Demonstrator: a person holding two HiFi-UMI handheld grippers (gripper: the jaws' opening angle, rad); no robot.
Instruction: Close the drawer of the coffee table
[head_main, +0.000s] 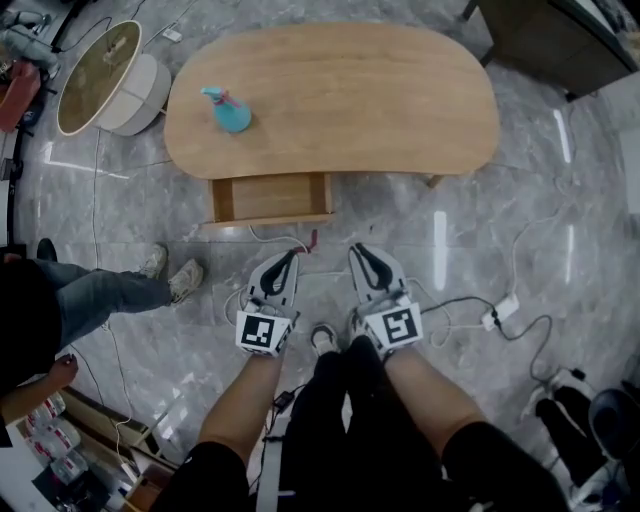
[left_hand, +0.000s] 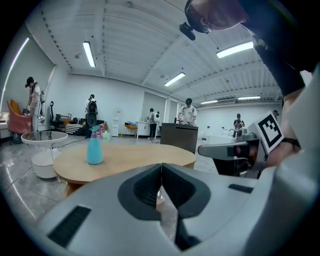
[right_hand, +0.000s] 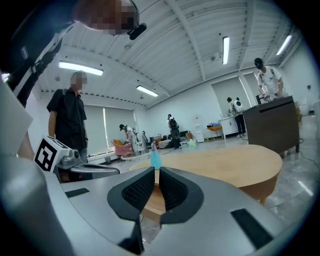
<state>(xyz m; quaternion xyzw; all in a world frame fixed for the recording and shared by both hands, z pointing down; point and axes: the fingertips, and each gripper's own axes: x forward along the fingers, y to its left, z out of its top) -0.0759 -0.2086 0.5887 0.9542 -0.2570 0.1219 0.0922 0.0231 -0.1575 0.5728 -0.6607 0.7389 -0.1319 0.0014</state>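
Drawer (head_main: 268, 198) is open. It sticks well out from under the front edge of the coffee table's tabletop (head_main: 340, 90), towards the person and left of centre. From above it looks empty. Left claw (head_main: 288, 257) and right claw (head_main: 361, 252) both have jaws together with nothing between them. They hover just short of the drawer front, not touching it.

Step in hand, my read: get onto the front panel and push.
- No grip needed; closed tips work as a pusher.
- Left claw lines up with the drawer's right half. Right claw sits past its right end, so it would have to shift left to share the load.
- Press mid-panel, straight along the slide and evenly on both sides, or it may rack.
- Ease off near the end so the spray bottle (head_main: 228, 110) on the tabletop doesn't rock.

Room:
- The floor between person and drawer is open, except for a cable (head_main: 285, 243) lying just in front of the drawer — keep the tips above it.
- A bystander's shoes (head_main: 185, 280) are near on the left, off the push line.
- The round side table (head_main: 100, 75) and dark cabinet (head_main: 545, 40) are well apart.
- The tabletop edge overhangs the drawer, so come in below it.
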